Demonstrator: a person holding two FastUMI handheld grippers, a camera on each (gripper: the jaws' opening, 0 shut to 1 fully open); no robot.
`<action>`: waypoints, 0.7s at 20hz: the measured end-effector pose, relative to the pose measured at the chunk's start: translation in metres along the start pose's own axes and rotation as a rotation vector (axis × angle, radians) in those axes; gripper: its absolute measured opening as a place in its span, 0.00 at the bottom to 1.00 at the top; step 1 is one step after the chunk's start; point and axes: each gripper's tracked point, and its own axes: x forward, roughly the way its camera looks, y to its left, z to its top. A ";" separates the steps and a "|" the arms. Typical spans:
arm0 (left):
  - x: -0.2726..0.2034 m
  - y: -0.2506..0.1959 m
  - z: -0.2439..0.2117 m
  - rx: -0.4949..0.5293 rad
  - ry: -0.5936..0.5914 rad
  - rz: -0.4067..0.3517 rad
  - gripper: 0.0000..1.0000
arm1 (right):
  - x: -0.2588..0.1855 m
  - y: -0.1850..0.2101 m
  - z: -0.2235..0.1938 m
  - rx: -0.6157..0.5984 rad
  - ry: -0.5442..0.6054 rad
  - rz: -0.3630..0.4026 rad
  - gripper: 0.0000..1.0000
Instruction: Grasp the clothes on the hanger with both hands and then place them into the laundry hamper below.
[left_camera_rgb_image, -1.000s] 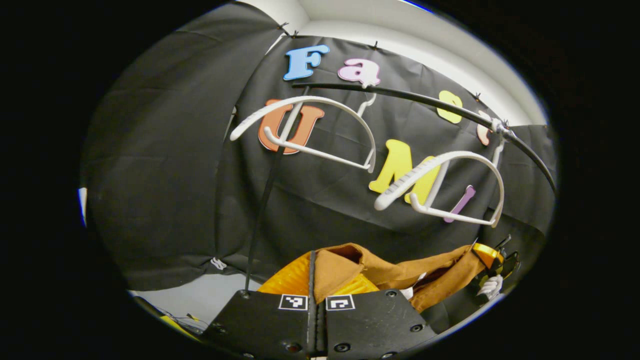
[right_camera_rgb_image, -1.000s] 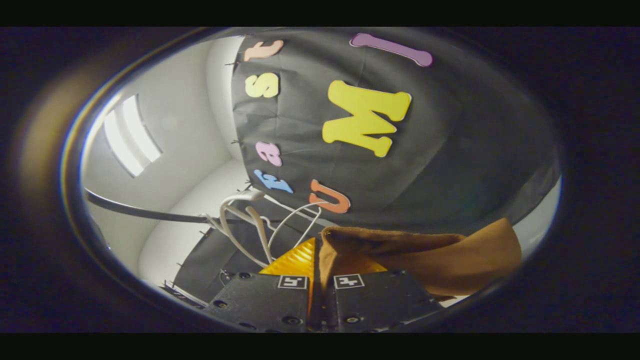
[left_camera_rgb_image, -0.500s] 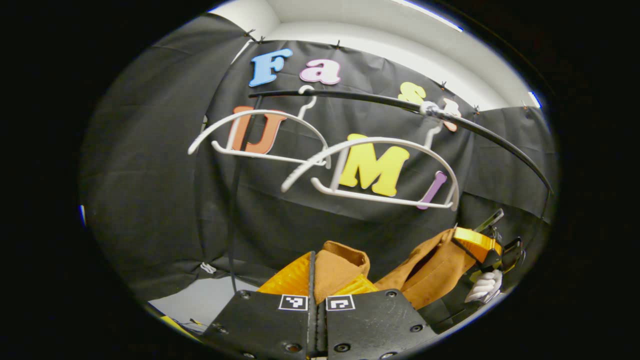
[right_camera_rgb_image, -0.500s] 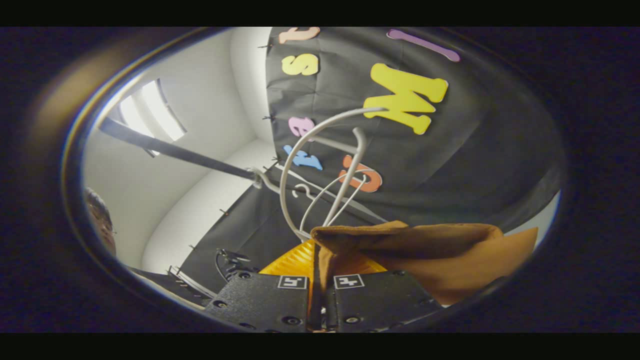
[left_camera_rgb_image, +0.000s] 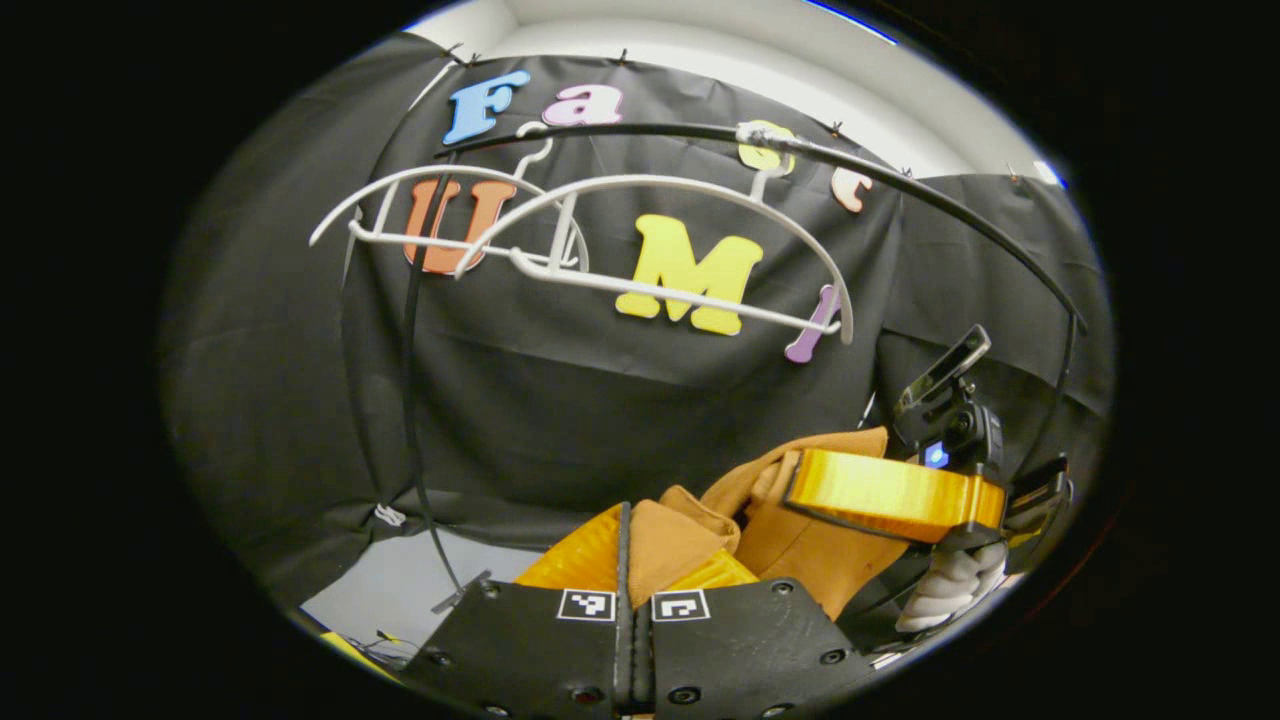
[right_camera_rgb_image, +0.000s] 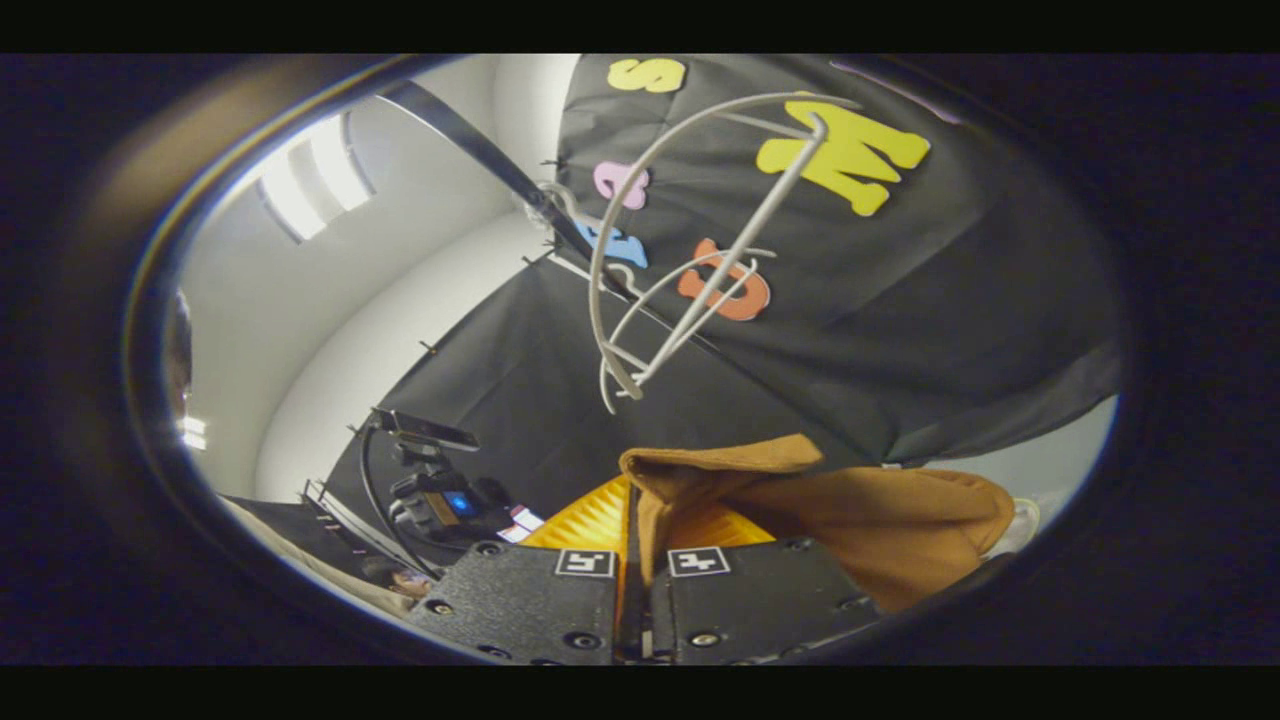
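While the left gripper view looks up at two bare white hangers (left_camera_rgb_image: 600, 235) on the black rail (left_camera_rgb_image: 900, 195), the left tongs (left_camera_rgb_image: 635, 565) pinch a fold of the brown garment (left_camera_rgb_image: 790, 530) at 6 o'clock; the right tongs (left_camera_rgb_image: 800, 475) clamp it at 4 o'clock.

From the right gripper view, those tongs (right_camera_rgb_image: 632, 545) grip the cloth, which drapes toward 4 o'clock. Lowering both hands level and together should keep it from snagging; the hamper isn't visible.

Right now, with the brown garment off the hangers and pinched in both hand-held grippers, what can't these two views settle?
- Laundry hamper: below both views' lower edges.
- Brown garment: left gripper view, its lower part sits behind the left hand-held gripper and the right hand-held gripper.
- Brown garment: right gripper view, cut by the edge.
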 end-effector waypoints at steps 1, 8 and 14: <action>0.003 0.004 -0.017 0.002 0.024 0.009 0.05 | -0.001 -0.015 -0.012 -0.002 0.008 -0.036 0.05; 0.026 0.037 -0.154 -0.085 0.239 0.076 0.00 | -0.001 -0.138 -0.094 0.006 0.159 -0.332 0.06; 0.029 0.043 -0.243 -0.132 0.410 0.127 0.00 | -0.023 -0.227 -0.167 0.069 0.298 -0.569 0.06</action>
